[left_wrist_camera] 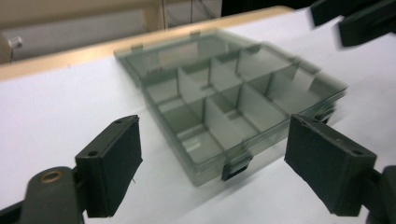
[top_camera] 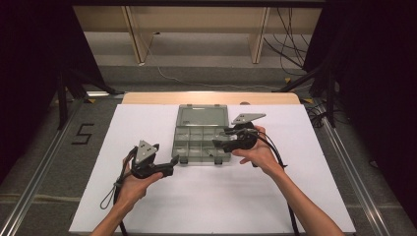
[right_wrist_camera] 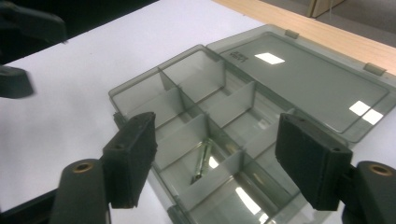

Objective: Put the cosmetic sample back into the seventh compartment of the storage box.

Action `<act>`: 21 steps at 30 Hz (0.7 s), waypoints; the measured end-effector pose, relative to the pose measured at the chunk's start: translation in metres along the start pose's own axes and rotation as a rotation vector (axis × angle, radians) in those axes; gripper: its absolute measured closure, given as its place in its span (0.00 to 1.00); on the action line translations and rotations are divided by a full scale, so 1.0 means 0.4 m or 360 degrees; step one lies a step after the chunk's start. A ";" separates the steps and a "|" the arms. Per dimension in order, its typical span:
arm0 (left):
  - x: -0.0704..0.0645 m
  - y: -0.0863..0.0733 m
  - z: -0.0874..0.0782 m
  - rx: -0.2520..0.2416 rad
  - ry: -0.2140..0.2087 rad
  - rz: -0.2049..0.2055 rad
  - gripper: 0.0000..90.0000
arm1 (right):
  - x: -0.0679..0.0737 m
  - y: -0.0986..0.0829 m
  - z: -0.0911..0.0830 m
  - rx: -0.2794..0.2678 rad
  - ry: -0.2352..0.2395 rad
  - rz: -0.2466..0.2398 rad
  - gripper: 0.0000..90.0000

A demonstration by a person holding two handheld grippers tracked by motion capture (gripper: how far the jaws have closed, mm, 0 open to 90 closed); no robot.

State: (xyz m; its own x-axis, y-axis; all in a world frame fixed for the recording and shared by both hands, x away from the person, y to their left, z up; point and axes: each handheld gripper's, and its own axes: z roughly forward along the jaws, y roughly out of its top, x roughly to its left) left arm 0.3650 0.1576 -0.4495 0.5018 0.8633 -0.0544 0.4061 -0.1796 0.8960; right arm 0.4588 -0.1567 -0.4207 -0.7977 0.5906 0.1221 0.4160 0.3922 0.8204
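High view: compartment box (top_camera: pixel 201 140), grey translucent, centre of frame on the white table (top_camera: pixel 147 206); lid (top_camera: pixel 202 116) folded flat behind. My left gripper (top_camera: pixel 169 167) sits at the box's lower-left corner, my right gripper (top_camera: pixel 219 143) over its right cells.

Left gripper view: my jaws wide apart, holding nothing; box (left_wrist_camera: pixel 233 107) ahead, front latch (left_wrist_camera: pixel 236 167) hanging loose, cells look empty.

Right gripper view: my jaws parted, empty, above the box (right_wrist_camera: pixel 196 121); small slim item (right_wrist_camera: pixel 201 161) lies in a lower-centre cell.

Status: box opened; sorting or closing apparently remains. Dividers crowd access.
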 end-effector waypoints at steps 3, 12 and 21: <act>0.009 0.000 0.019 0.0023 -0.0006 -0.0021 0.20 | -0.008 0.000 -0.008 -0.0023 0.0004 0.0032 0.32; 0.031 0.005 0.063 0.0087 -0.0008 -0.0043 0.22 | -0.065 -0.009 -0.027 -0.0063 -0.0050 0.0143 0.27; 0.067 0.008 0.093 0.0189 -0.0024 -0.0108 0.24 | -0.108 -0.026 -0.033 0.0024 -0.0131 0.0192 0.25</act>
State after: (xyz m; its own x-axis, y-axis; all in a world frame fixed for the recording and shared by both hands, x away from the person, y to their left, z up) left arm 0.4082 0.1625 -0.4645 0.4813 0.8682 -0.1203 0.5263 -0.1765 0.8318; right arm 0.4829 -0.1956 -0.4271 -0.7032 0.6896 0.1729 0.5140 0.3251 0.7938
